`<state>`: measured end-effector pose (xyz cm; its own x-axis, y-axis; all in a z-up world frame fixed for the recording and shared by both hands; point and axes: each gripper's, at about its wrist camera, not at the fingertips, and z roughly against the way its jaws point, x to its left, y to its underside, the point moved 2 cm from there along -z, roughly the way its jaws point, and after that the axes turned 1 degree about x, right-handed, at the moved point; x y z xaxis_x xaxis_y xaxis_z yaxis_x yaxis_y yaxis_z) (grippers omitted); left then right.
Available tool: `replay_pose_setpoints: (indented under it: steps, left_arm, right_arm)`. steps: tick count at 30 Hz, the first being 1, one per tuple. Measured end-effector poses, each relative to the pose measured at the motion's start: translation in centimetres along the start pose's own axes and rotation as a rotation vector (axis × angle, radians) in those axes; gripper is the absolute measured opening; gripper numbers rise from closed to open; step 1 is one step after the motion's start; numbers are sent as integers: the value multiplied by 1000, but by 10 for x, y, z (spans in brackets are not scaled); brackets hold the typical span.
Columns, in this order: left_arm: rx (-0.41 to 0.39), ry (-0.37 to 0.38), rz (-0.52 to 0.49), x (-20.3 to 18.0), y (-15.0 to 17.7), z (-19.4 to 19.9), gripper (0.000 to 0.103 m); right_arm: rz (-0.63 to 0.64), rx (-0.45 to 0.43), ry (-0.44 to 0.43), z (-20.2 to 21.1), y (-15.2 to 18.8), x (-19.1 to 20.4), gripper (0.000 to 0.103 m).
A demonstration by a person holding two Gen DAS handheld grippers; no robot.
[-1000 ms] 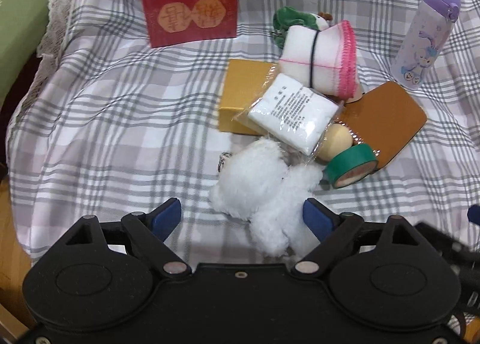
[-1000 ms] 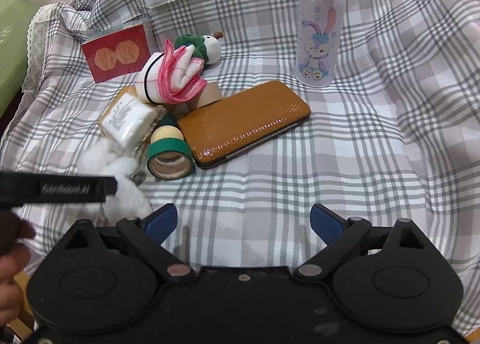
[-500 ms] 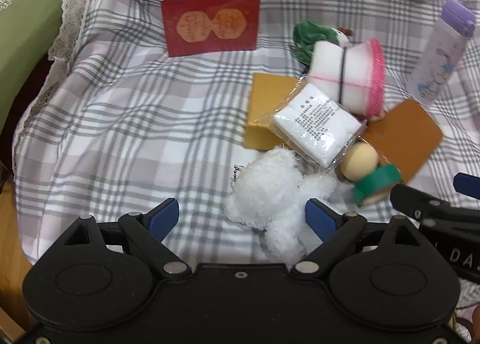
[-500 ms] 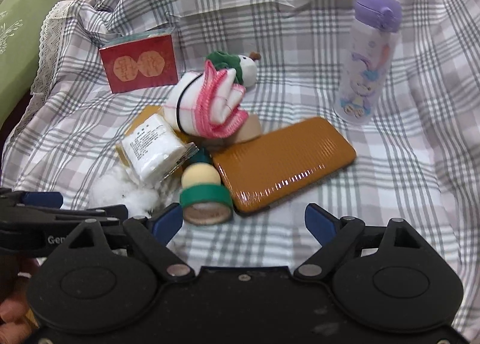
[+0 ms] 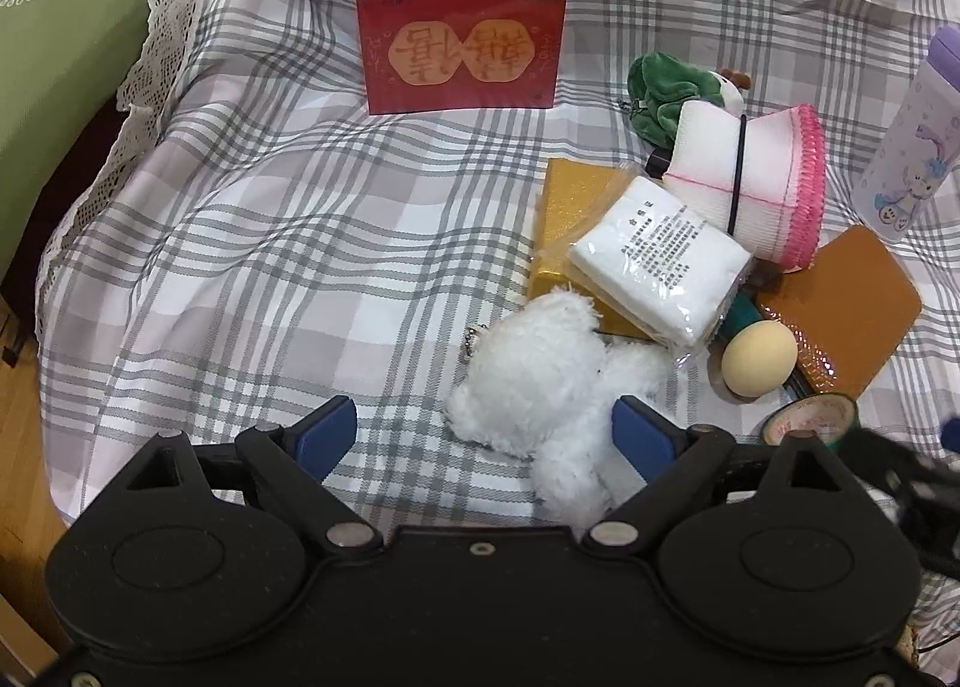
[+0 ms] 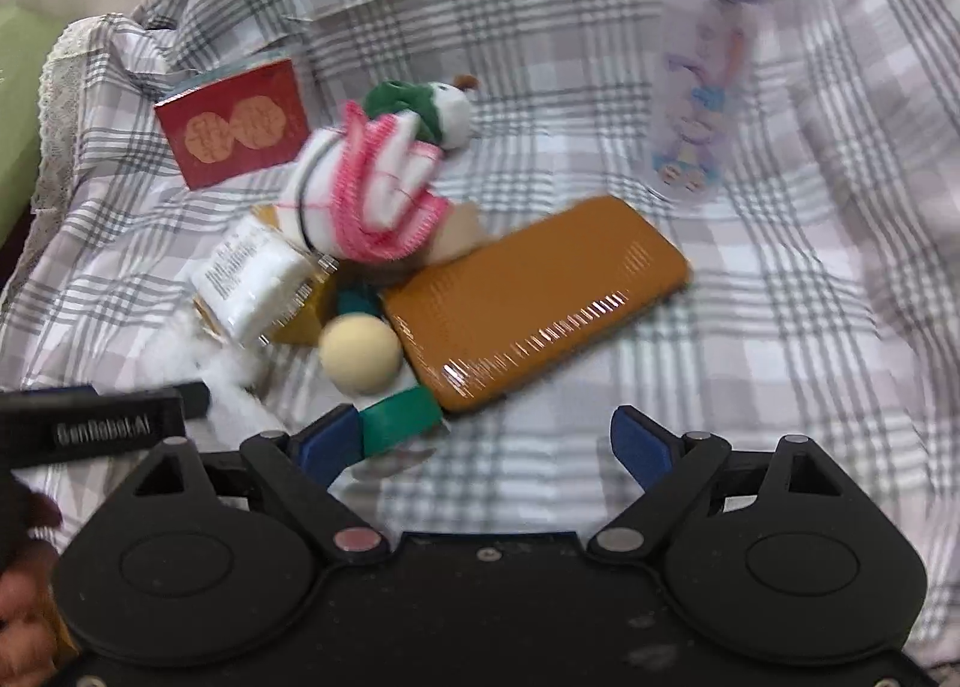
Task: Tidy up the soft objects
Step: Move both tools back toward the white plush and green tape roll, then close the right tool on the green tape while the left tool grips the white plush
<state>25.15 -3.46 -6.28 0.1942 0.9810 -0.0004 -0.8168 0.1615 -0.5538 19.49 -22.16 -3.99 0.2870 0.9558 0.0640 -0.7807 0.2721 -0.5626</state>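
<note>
A fluffy white plush toy (image 5: 552, 387) lies on the plaid cloth between the fingers of my open left gripper (image 5: 485, 438), nearer the right finger. Behind it are a wrapped white cloth pack (image 5: 657, 261), a rolled white towel with pink trim (image 5: 756, 183) and a green and white plush (image 5: 672, 90). In the right wrist view the towel (image 6: 372, 195), the green plush (image 6: 426, 108) and the white plush (image 6: 234, 375) show at left. My right gripper (image 6: 485, 441) is open and empty, its left finger touching a green tape roll (image 6: 399, 423).
Hard items in the pile: a gold box (image 5: 570, 219), a brown case (image 6: 534, 297), a cream egg-shaped ball (image 6: 359, 351), a red box (image 5: 459, 51) at the back, a purple-lidded bottle (image 6: 702, 63) at right. A green cushion (image 5: 54, 57) lies far left.
Both grippers have moved forward toward the pile. The white plush now sits between the left fingers, and the tape roll is against the right gripper's left finger. Both stayed open.
</note>
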Motion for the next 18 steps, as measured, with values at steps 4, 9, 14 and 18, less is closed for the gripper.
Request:
replay_pose_setpoints:
  steps: [4,9,14,18]
  left_arm:
    - [-7,-5,-9,-1,-1,1,90]
    - [-16,-4,-15,0,-2,8,88]
    - [-35,-10,-26,6,-2,16,88]
    - [-29,-1,-11,13,-3,17,88]
  right_arm:
    - [-23,-8,53,8,11,-15,87]
    - [-15,-14,11,12,15,-12,88]
    - [52,-5,-13,-1,15,9,87]
    - [98,14,-16,-15,16,23,86]
